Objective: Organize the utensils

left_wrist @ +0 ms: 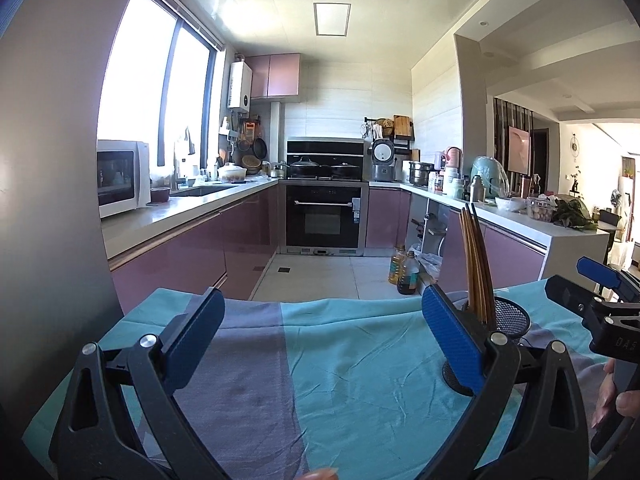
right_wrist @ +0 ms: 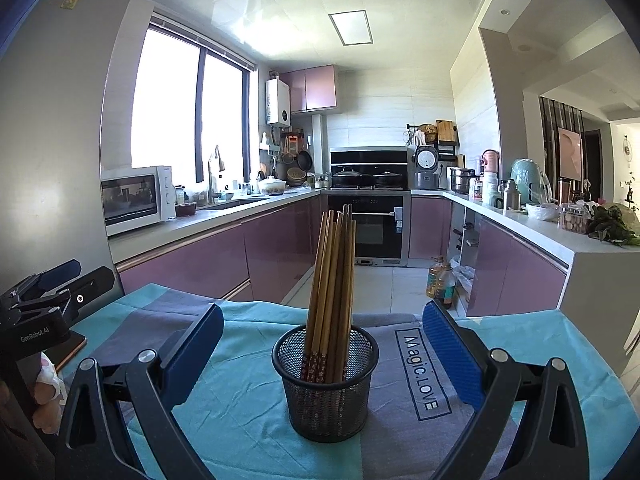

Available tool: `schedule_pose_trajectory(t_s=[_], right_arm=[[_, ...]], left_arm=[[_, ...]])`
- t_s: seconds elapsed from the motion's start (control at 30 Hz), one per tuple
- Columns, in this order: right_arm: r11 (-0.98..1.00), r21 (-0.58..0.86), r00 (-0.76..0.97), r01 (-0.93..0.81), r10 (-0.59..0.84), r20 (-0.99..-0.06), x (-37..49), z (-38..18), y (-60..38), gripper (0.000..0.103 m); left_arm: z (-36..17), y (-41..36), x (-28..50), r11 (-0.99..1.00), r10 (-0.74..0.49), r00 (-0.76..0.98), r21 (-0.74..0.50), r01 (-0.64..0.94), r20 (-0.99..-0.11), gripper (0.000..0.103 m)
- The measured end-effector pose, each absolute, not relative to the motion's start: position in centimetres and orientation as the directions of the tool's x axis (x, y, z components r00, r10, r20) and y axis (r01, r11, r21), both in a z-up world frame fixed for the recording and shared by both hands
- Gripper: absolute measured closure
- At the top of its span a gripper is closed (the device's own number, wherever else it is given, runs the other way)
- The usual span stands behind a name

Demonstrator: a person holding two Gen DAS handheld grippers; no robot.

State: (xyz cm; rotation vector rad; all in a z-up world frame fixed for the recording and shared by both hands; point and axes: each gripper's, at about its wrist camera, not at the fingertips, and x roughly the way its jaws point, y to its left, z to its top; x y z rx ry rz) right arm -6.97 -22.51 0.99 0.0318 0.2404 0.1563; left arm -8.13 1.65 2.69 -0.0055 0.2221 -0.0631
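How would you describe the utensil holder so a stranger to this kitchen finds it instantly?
Start at the turquoise and grey cloth in the foreground. On it stands a black mesh cup, beside the printed words "Magic.LOVE". It alone holds a bundle of wooden chopsticks, standing up and leaning slightly.

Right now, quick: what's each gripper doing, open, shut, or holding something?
Left gripper: open, holding nothing, over the cloth.
Right gripper: open, holding nothing; the mesh cup of chopsticks stands between its jaws, untouched.

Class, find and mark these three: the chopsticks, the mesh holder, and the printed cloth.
chopsticks (right_wrist: 330, 280): right wrist view, mid-shaft of the bundle.
mesh holder (right_wrist: 326, 404): right wrist view, front wall.
printed cloth (right_wrist: 420, 372): right wrist view, the lettering.
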Motion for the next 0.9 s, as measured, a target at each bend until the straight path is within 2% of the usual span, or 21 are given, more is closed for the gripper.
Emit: schedule_pose_trajectory(t_s=[0.9], right_arm=[[0.99, 0.04, 0.968, -0.133, 0.138, -0.208, -7.7, 0.9, -22.2, 0.006]], left_arm=[[3.0, 1.7, -9.4, 0.998, -0.055, 0.979, -0.006, 0.055, -0.195, 0.006]])
